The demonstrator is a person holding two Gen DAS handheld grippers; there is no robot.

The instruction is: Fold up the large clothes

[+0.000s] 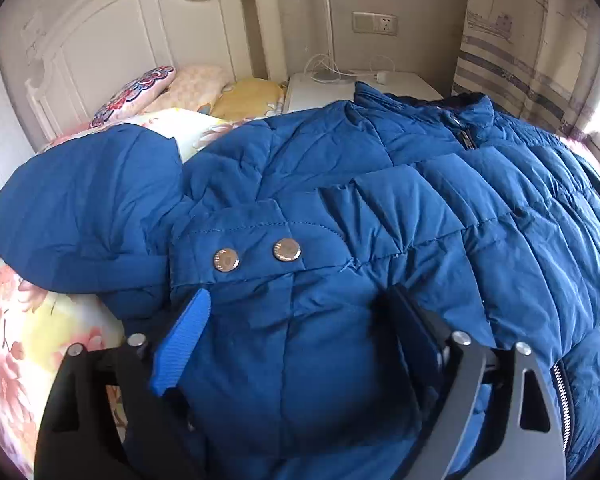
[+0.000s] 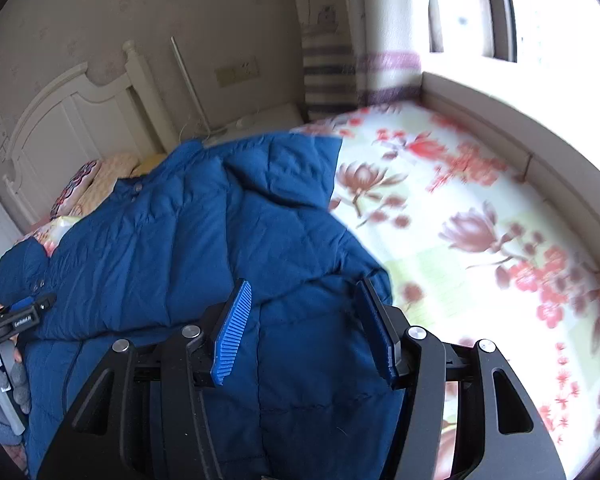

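A blue quilted puffer jacket [image 1: 340,200] lies spread on a floral bedsheet [image 1: 60,320]. Its collar and zipper [image 1: 466,138] are at the far right. A cuff tab with two metal snaps [image 1: 256,256] lies just ahead of my left gripper [image 1: 296,300]. That gripper is open, jaws wide apart, with jacket fabric bulging between them. My right gripper [image 2: 304,292] is also open over a folded part of the jacket [image 2: 220,220], fabric lying between its blue pads [image 2: 234,328]. The left gripper also shows at the left edge of the right wrist view [image 2: 32,304].
A white headboard [image 1: 112,40] and pillows [image 1: 172,92] are at the bed's far end. A white nightstand [image 1: 360,84] with cables stands beside it. A striped curtain [image 1: 520,60] hangs at the right. The floral sheet [image 2: 480,220] runs to a window ledge [image 2: 520,132].
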